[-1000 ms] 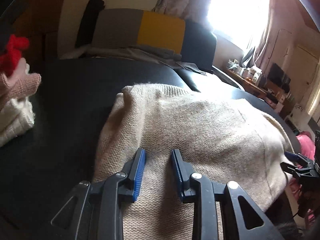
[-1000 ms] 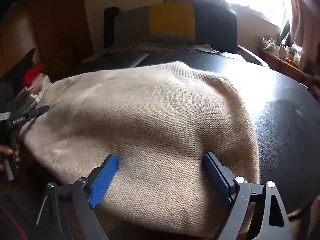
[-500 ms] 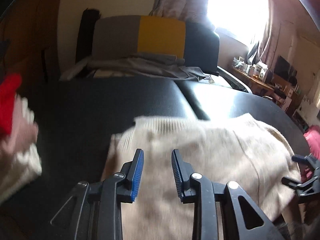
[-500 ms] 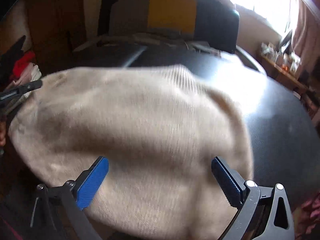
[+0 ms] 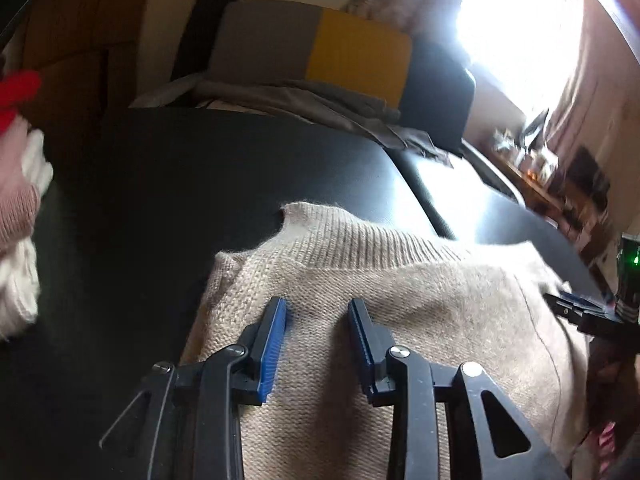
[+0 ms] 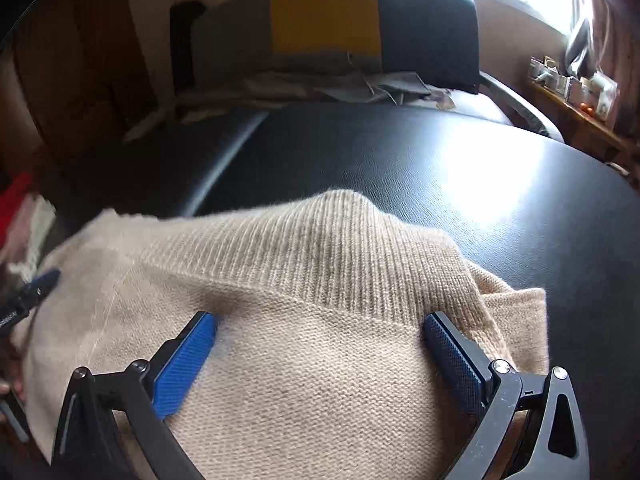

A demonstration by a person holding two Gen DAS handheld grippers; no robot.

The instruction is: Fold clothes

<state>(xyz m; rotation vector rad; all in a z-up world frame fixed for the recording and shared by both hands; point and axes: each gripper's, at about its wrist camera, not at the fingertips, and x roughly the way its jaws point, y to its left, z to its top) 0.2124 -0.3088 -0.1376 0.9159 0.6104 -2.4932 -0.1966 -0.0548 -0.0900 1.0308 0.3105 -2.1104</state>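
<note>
Two grippers, both empty: your left gripper [image 5: 317, 320] stands narrowly parted, your right gripper [image 6: 320, 332] spread wide, over the beige sweater [image 6: 320, 380] on the black counter [image 6: 440, 168].

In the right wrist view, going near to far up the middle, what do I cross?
Right claw → beige sweater body → ribbed hem band → black tabletop → crumpled grey cloth → grey-yellow-black chair back.
</note>
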